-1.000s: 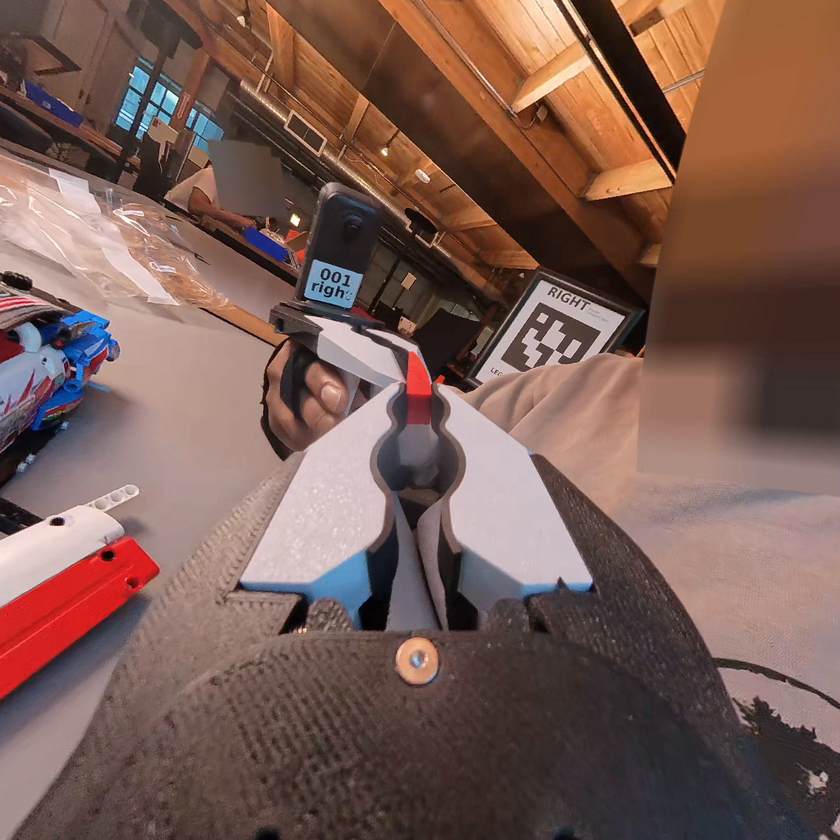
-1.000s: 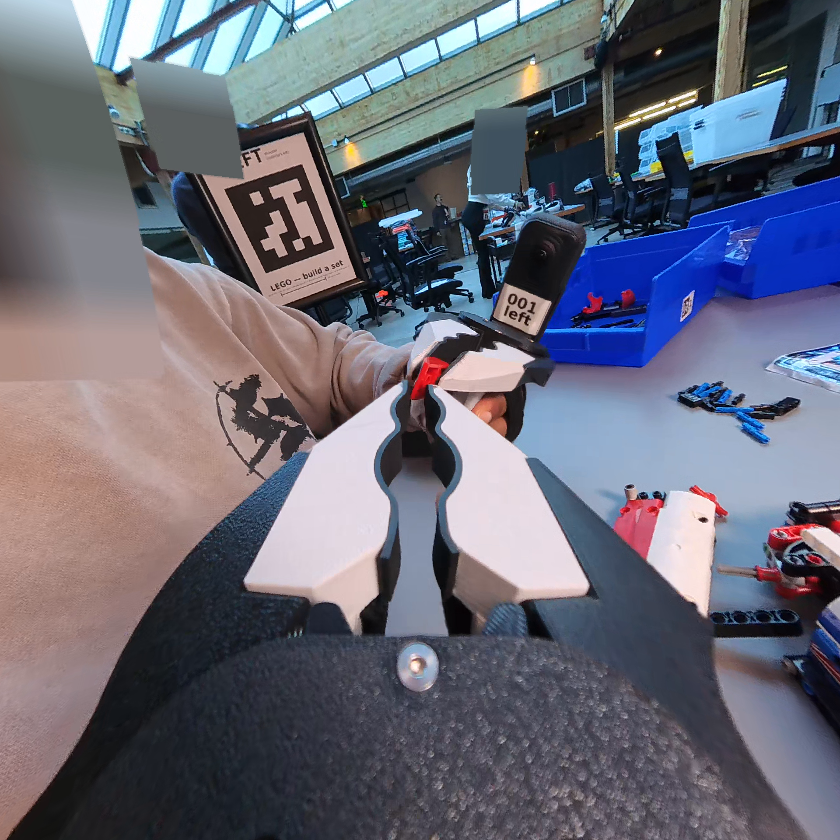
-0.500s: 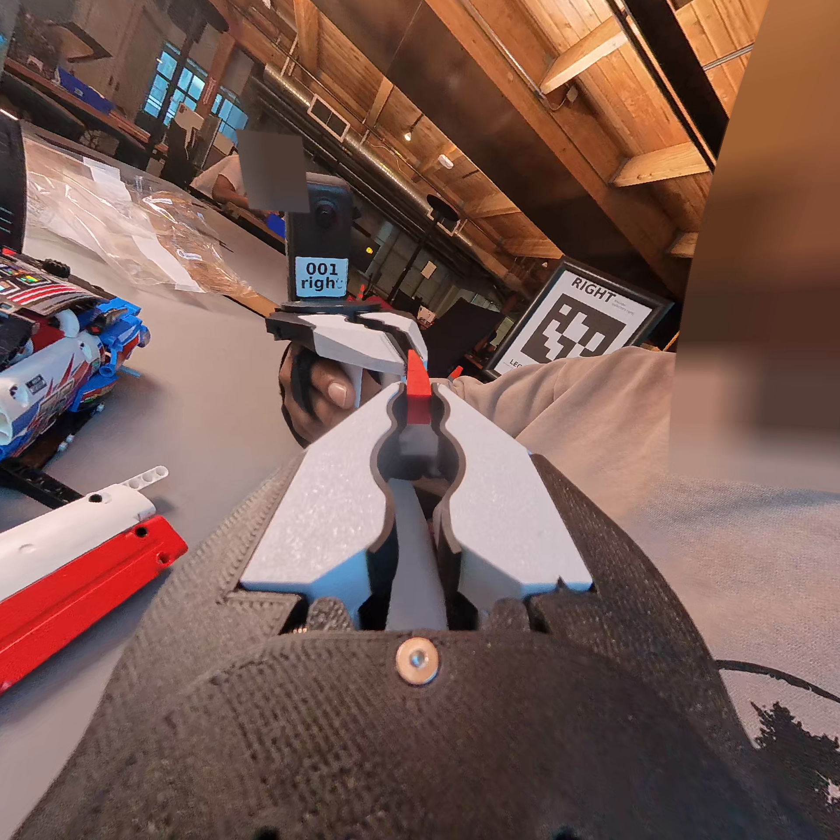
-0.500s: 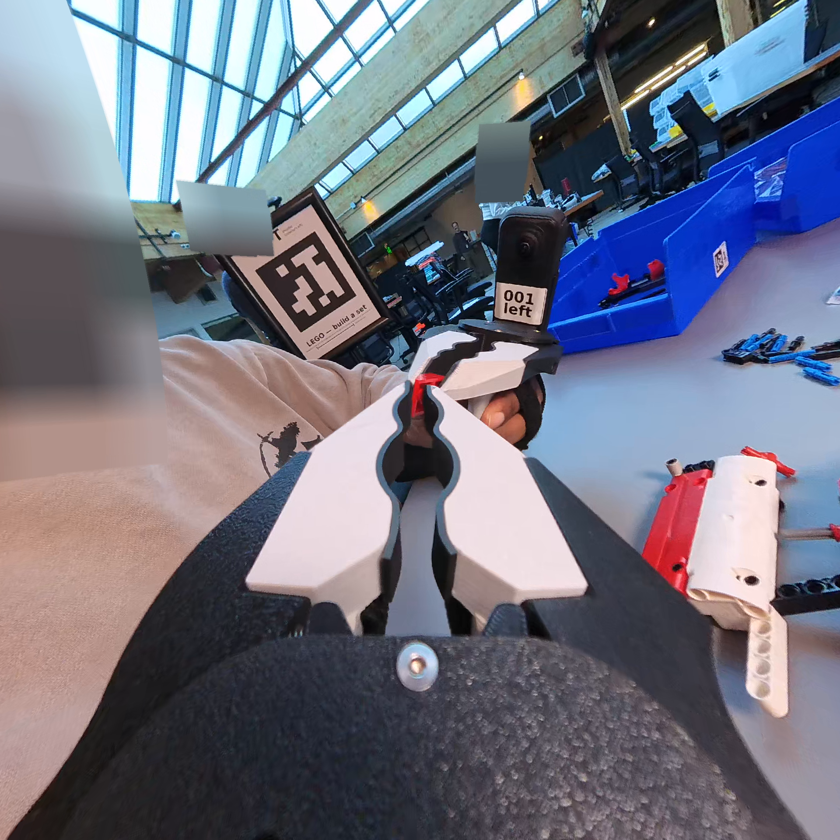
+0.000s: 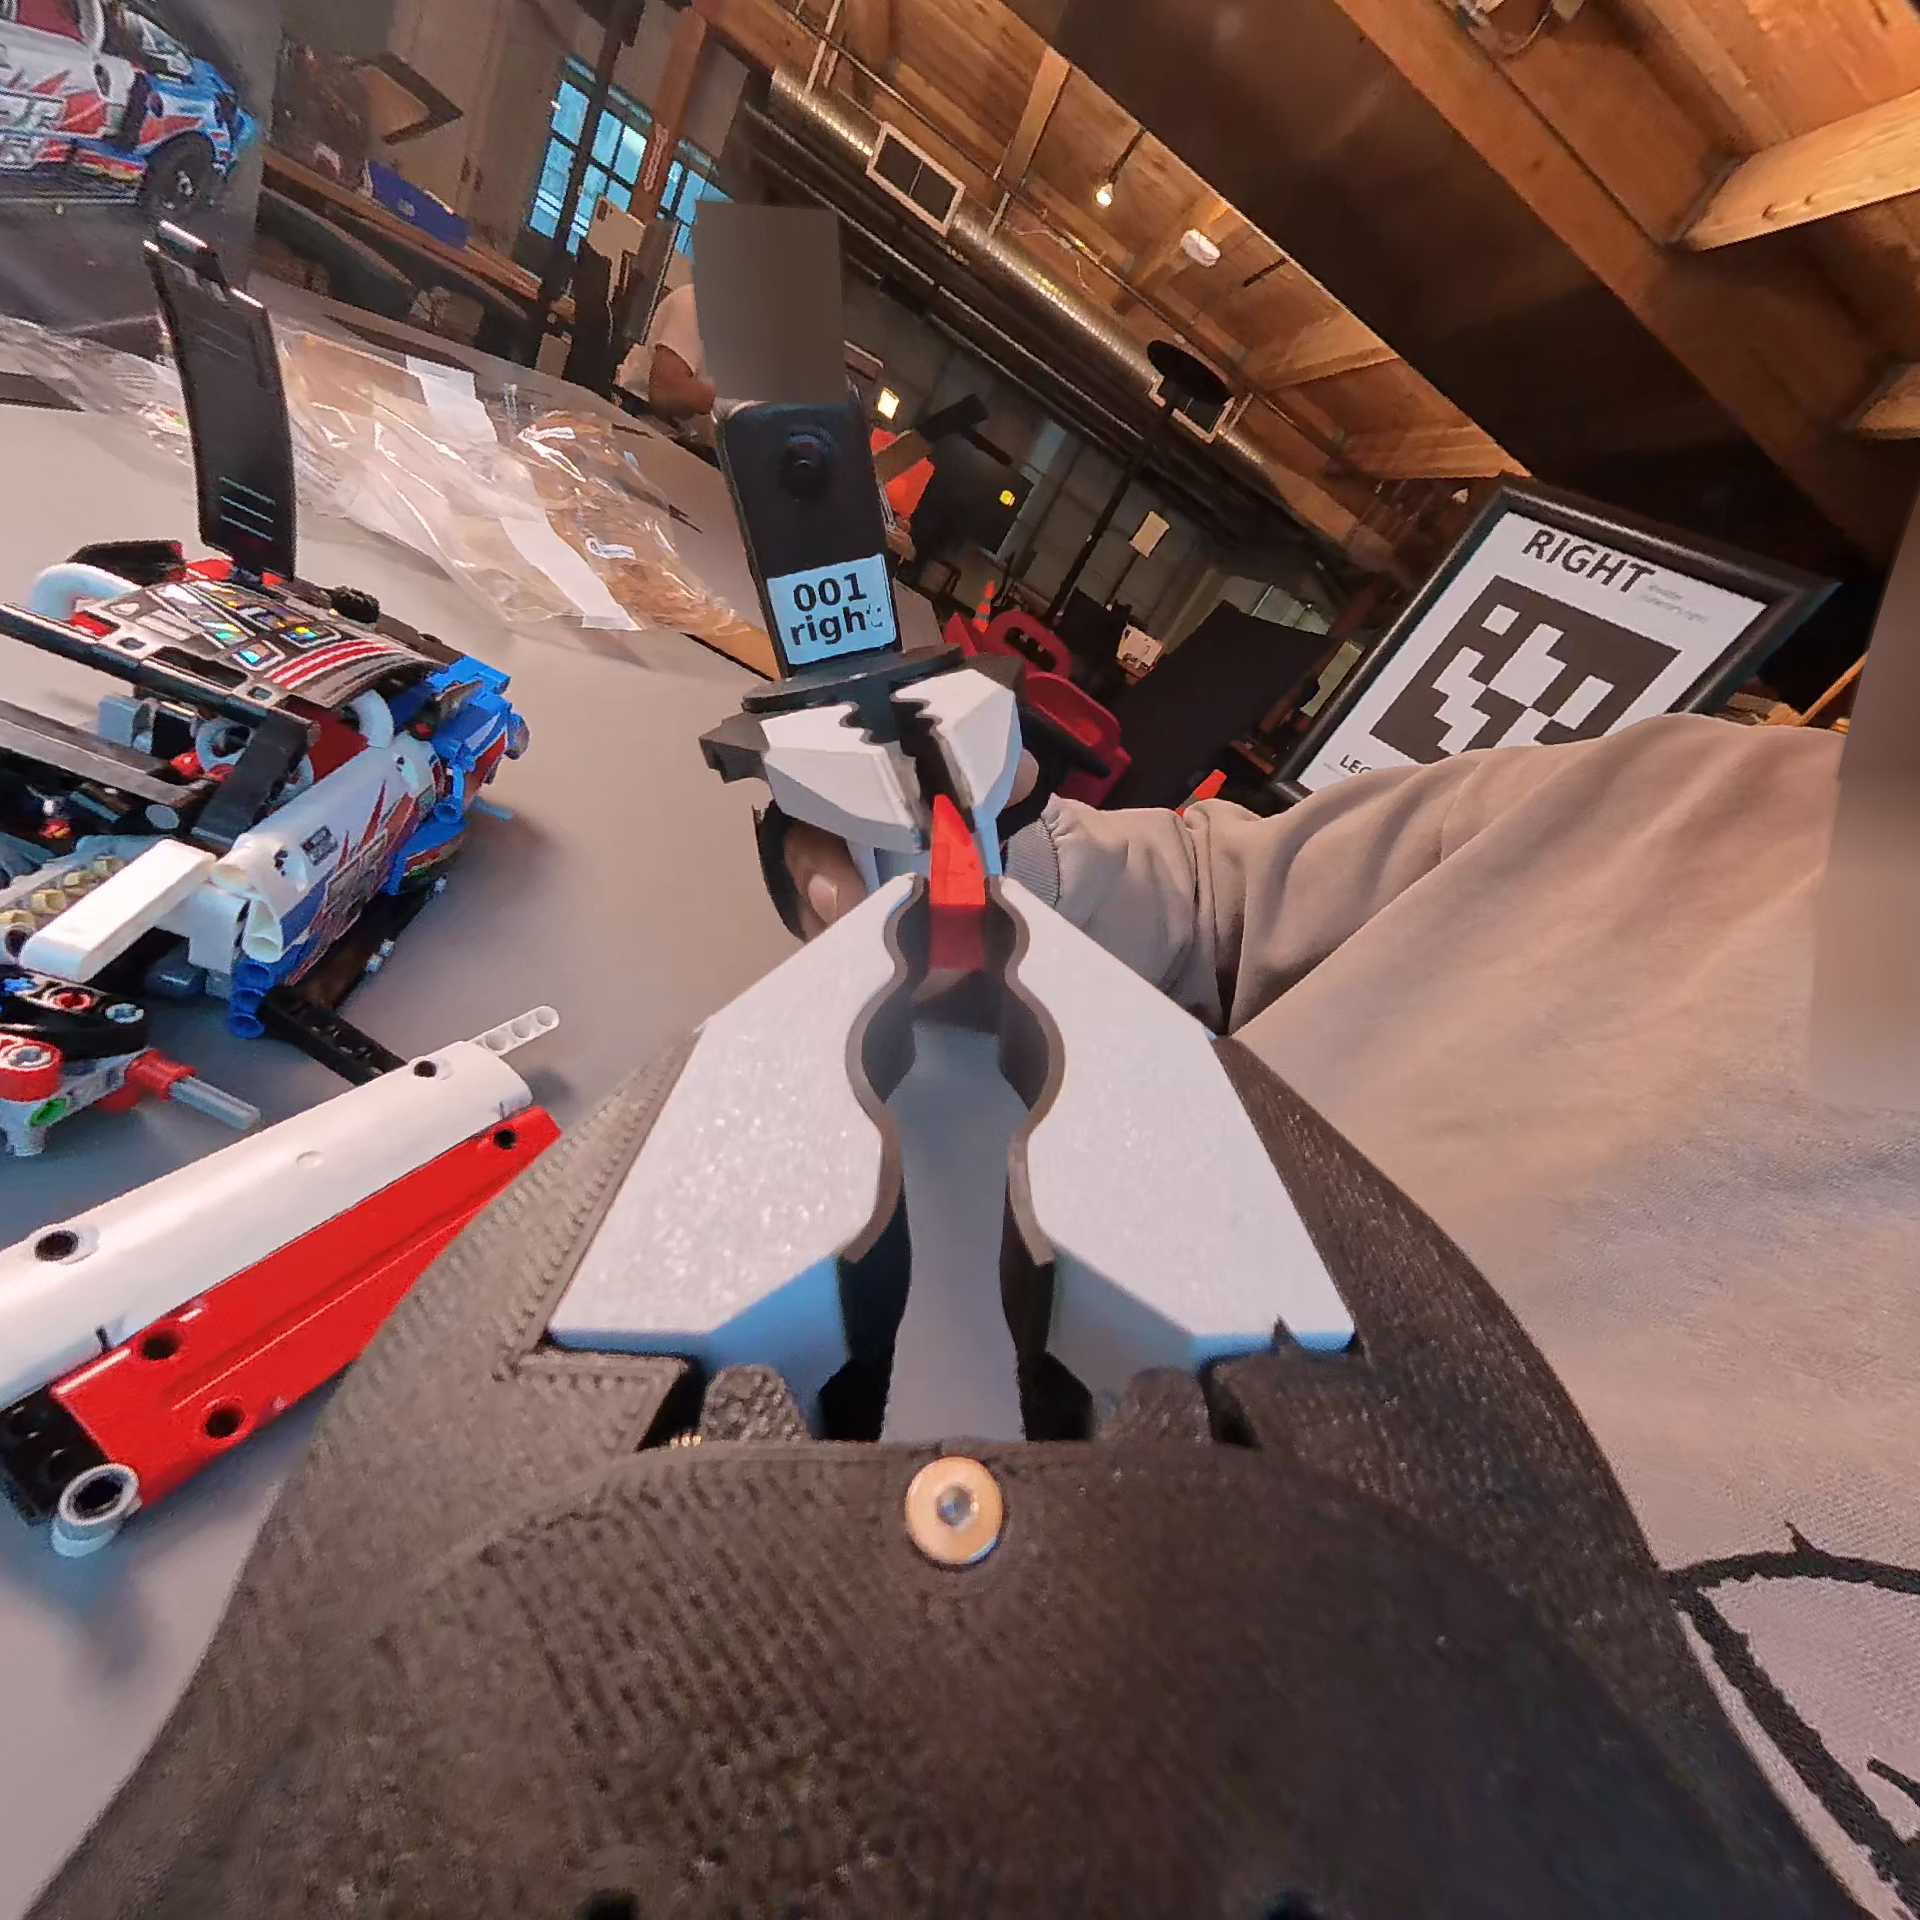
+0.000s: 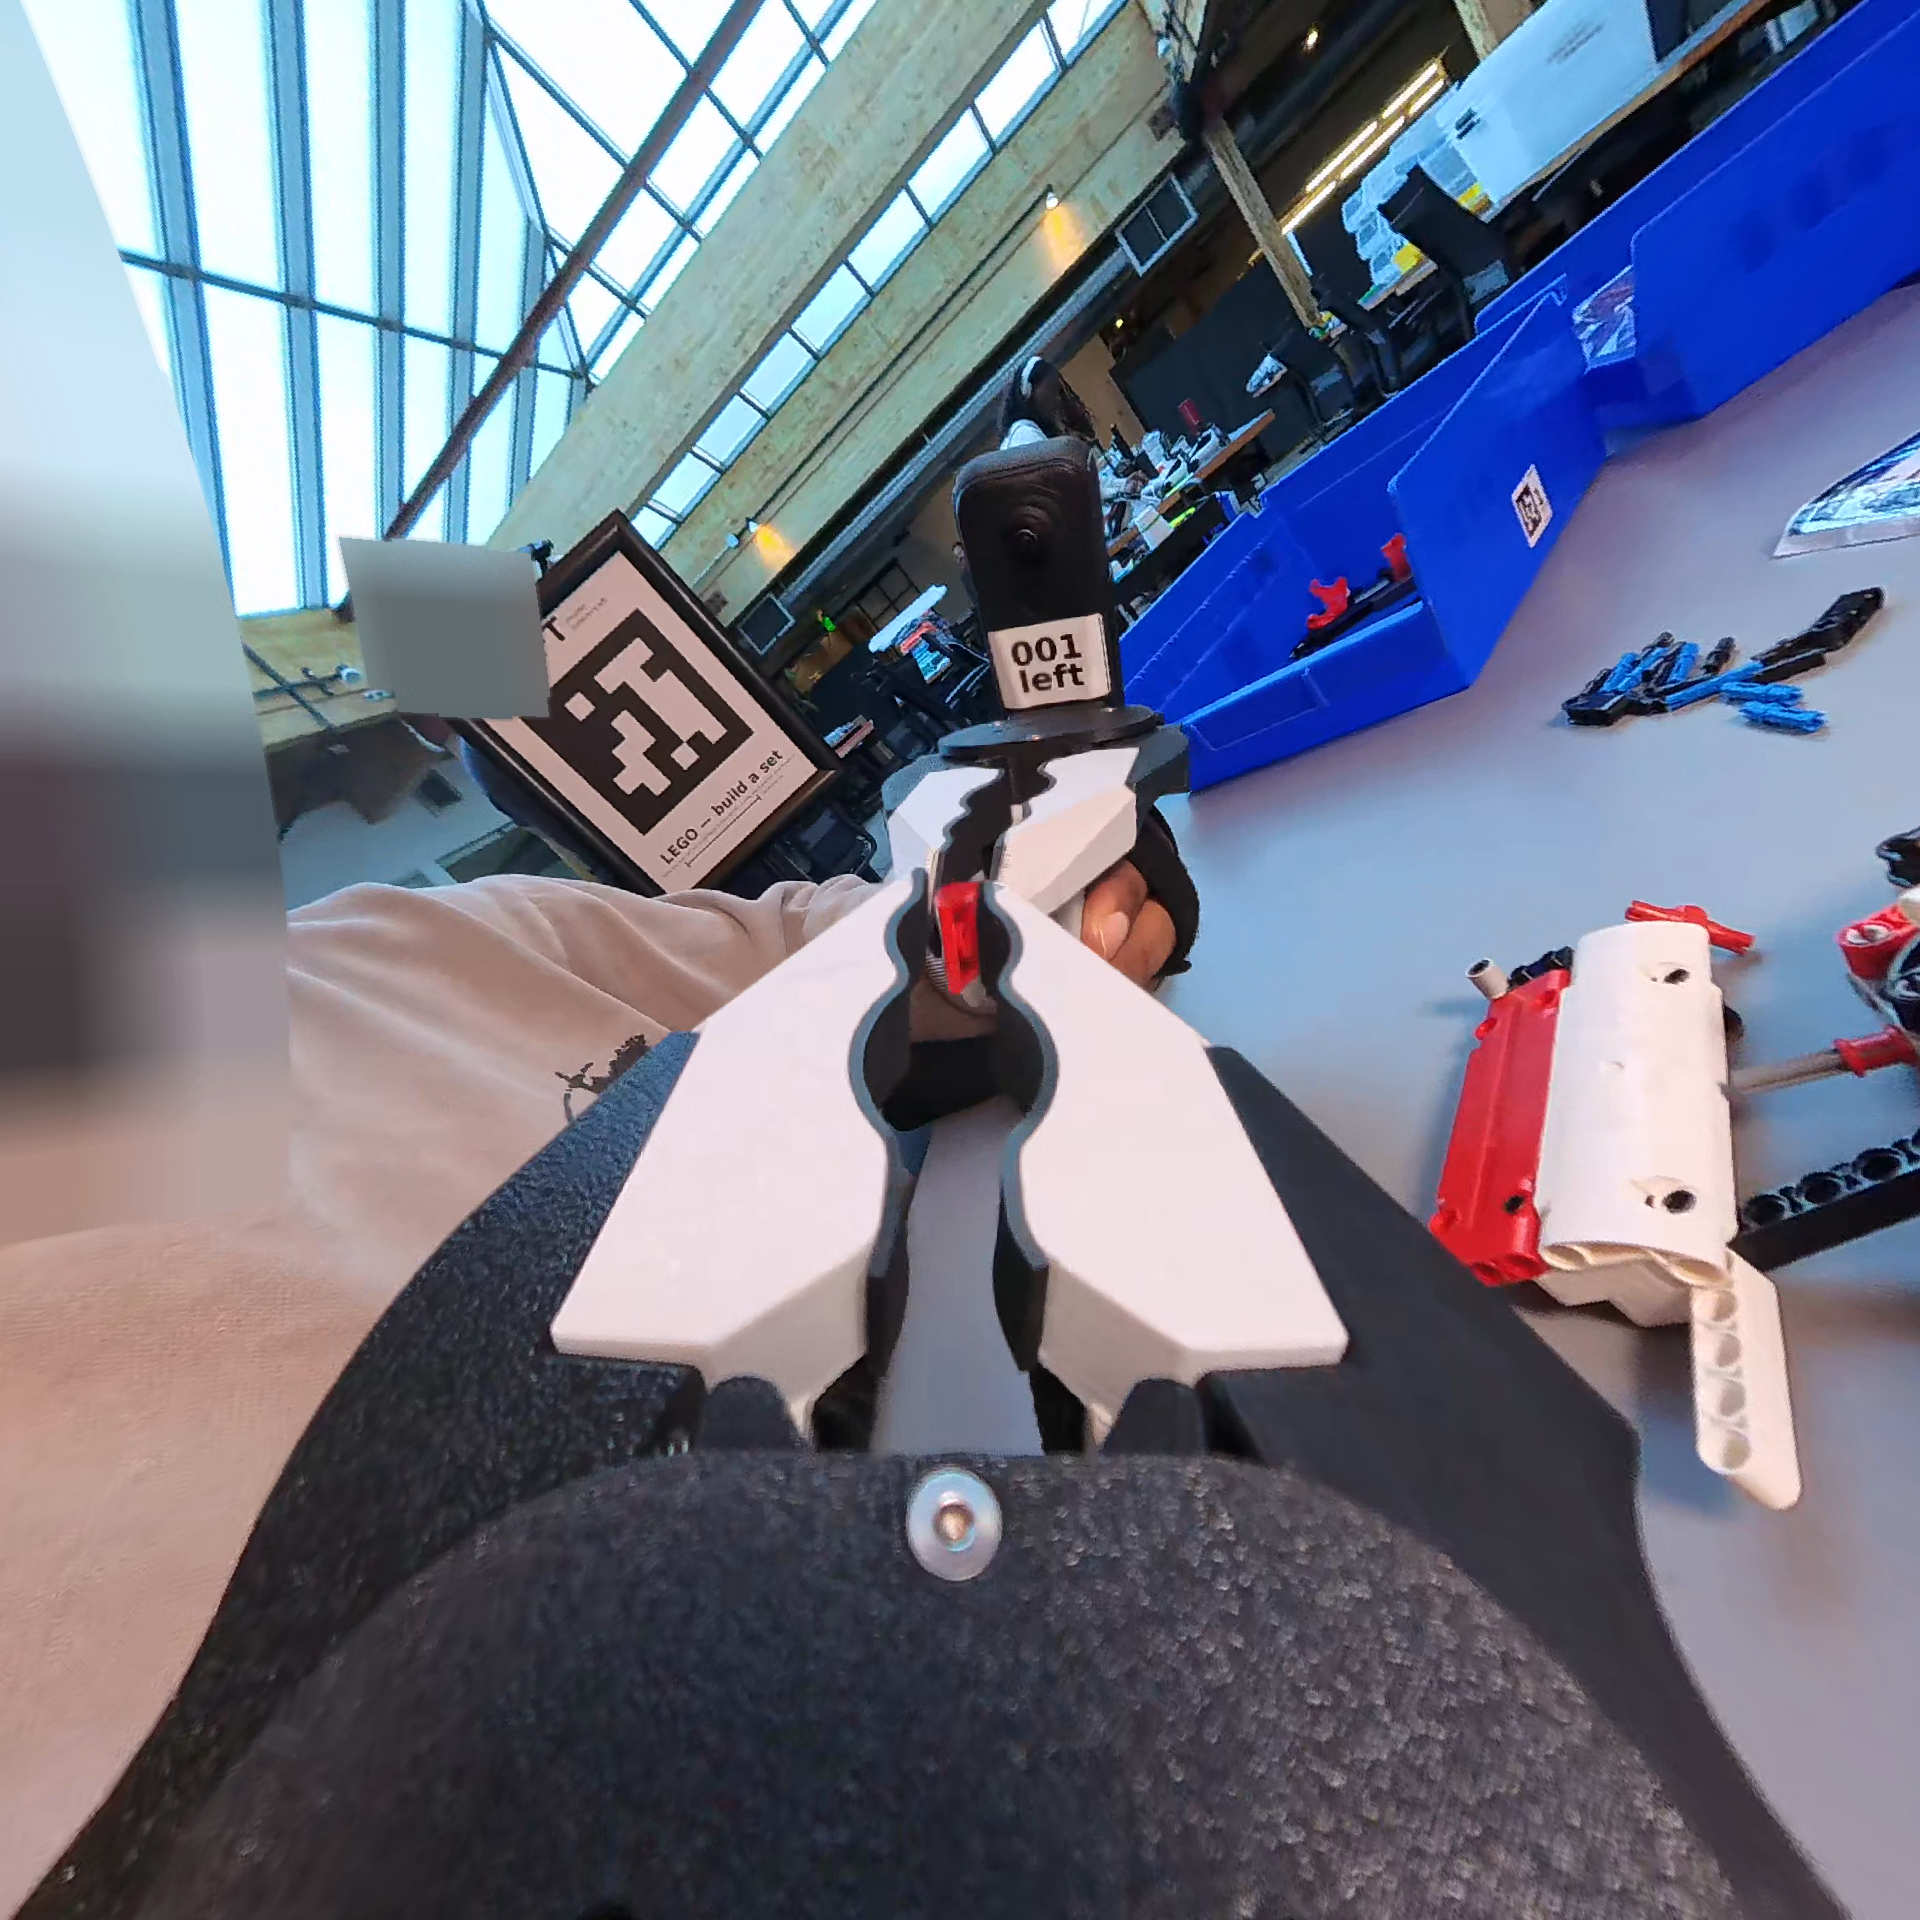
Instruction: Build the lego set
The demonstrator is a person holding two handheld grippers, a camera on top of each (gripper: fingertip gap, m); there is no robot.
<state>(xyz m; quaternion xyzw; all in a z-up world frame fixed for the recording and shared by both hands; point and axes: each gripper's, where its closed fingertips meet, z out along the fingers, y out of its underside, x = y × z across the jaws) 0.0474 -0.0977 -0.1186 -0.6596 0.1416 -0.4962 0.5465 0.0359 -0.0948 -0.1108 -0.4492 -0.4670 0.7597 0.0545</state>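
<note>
Left wrist view: left hand-held gripper (image 5: 956, 894) pinches a red piece (image 5: 956, 904) at its fingertips, above the tabletop (image 5: 623, 831). Right hand-held gripper (image 6: 961, 904) nips the same piece. Red-white panel (image 5: 260, 1247) lies nearby.

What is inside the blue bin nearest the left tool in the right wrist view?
In the blue bin, two small red pieces show above the front wall. The wall hides the bin floor and anything lying lower.

A big open workshop or maker space; exposed timber ceiling beams (image 5: 1766, 177) and a metal duct (image 5: 1039, 260) overhead; a sloped skylight (image 6: 312, 260); long worktables with office chairs (image 6: 1423, 239); blue parts bins (image 6: 1475, 540) on the grey tabletop (image 6: 1351, 831); framed marker signs (image 5: 1538, 665).
</note>
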